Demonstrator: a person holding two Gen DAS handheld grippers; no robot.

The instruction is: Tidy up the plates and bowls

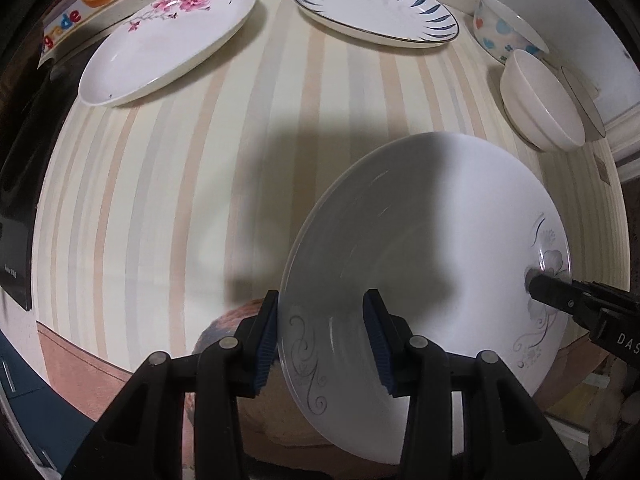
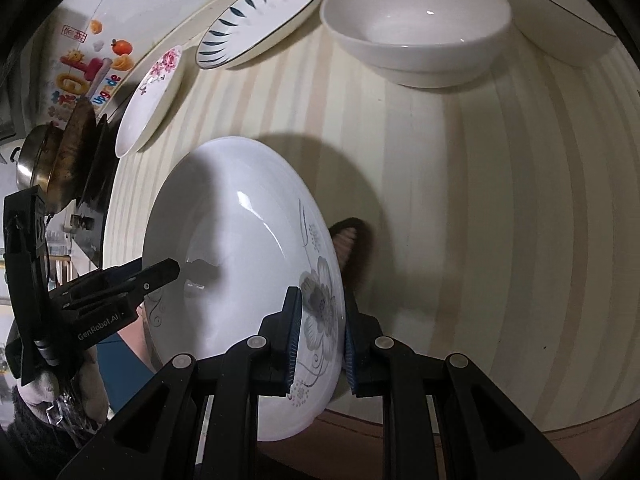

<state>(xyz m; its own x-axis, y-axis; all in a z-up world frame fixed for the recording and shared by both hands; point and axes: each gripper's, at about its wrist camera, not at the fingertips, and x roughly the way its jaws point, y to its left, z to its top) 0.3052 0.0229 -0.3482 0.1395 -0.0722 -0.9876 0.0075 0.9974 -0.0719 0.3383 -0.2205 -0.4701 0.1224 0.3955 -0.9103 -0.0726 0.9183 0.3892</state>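
The gold-rimmed bowl point(image 2: 560, 12) is running off the top edge. The plain white bowl point(image 1: 540, 100) is hiding most of it in the left view.

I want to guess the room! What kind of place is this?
Probably a home kitchen: plates like the rose plate and a white bowl sit on a striped table, with a metal pot nearby.

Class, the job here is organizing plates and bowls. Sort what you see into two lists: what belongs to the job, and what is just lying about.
Belongs:
grey-flower plate, gripped by both grippers
rose plate
blue-leaf plate
plain white bowl
heart-patterned bowl

Lying about:
metal pot
wall stickers
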